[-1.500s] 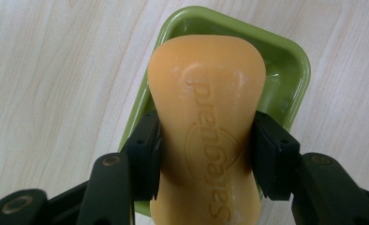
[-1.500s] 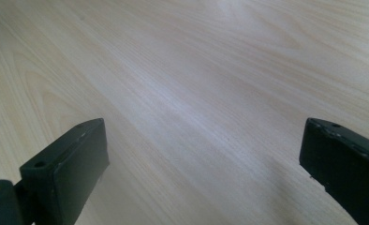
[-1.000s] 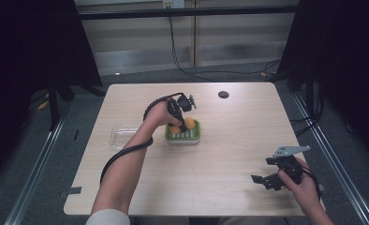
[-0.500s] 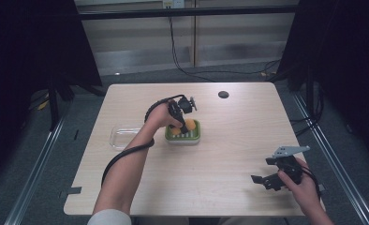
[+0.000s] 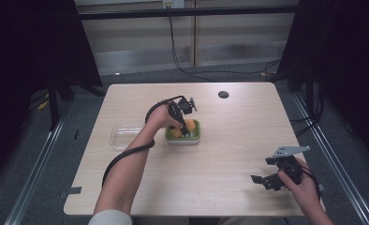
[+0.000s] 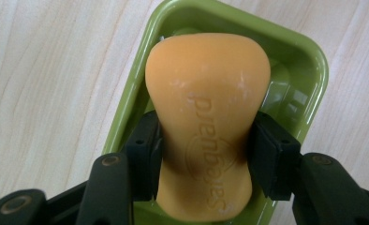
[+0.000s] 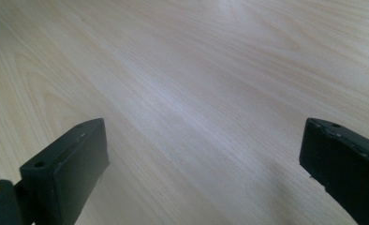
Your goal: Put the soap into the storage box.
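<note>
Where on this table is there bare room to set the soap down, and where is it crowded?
Bare wood runs between the green dish and the right tongs, and along the far edge beside the dark round spot. It is crowded at mid-left: the clear tray, the dish and the left tongs holding the orange soap.
</note>
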### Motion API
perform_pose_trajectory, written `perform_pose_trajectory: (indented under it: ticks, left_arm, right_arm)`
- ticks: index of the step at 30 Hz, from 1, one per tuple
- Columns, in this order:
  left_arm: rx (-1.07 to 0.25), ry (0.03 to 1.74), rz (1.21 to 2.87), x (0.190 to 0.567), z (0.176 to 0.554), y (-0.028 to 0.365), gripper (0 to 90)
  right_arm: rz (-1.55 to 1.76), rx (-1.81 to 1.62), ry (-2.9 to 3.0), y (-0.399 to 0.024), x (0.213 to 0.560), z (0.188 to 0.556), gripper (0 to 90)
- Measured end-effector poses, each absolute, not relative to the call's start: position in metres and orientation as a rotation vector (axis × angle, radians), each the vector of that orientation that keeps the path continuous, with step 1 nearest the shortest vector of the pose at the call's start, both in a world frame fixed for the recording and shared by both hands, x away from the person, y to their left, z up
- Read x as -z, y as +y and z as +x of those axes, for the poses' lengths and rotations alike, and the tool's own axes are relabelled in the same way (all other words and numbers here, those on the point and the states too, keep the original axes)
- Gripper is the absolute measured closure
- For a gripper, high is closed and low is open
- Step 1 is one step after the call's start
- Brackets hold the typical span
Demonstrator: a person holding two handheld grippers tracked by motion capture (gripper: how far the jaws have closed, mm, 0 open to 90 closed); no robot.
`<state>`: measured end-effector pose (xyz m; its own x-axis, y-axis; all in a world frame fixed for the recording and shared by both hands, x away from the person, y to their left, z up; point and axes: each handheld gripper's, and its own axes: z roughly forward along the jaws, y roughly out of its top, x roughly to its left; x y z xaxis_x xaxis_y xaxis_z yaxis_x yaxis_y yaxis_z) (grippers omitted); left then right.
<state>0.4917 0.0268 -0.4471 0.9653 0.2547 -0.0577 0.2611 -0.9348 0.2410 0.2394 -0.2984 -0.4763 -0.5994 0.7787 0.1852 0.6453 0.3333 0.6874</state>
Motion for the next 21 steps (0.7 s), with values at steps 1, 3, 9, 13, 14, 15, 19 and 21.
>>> perform_pose_trajectory:
  ticks: [1, 3, 9, 13, 14, 15, 19, 21]
  left_arm:
    - [0.047, 0.382, 2.870, 0.446, 0.492, 0.027, 49.1]
    - [0.046, 0.398, 2.865, 0.446, 0.492, 0.028, 48.8]
    - [0.050, 0.434, 2.811, 0.439, 0.491, 0.030, 47.6]
    - [0.050, 0.440, 2.806, 0.433, 0.491, 0.033, 45.7]
    - [0.045, 0.449, 2.799, 0.432, 0.491, 0.034, 45.5]
    - [0.061, 0.455, 2.806, 0.430, 0.491, 0.035, 45.2]
    - [0.048, 0.481, 2.790, 0.427, 0.489, 0.040, 43.7]
    - [0.063, 0.488, 2.782, 0.425, 0.488, 0.043, 42.9]
  right_arm:
    - [1.311, -1.114, 2.412, -0.298, 0.476, 0.239, 1.3]
    - [1.301, -1.115, 2.418, -0.297, 0.476, 0.240, 1.3]
    - [1.296, -1.116, 2.423, -0.297, 0.476, 0.240, 1.3]
    - [1.288, -1.118, 2.426, -0.296, 0.475, 0.241, 1.3]
    - [1.288, -1.117, 2.424, -0.296, 0.475, 0.240, 1.3]
    - [1.288, -1.117, 2.424, -0.296, 0.475, 0.240, 1.3]
    - [1.294, -1.118, 2.424, -0.296, 0.476, 0.240, 1.3]
    - [1.292, -1.116, 2.425, -0.296, 0.476, 0.240, 1.3]
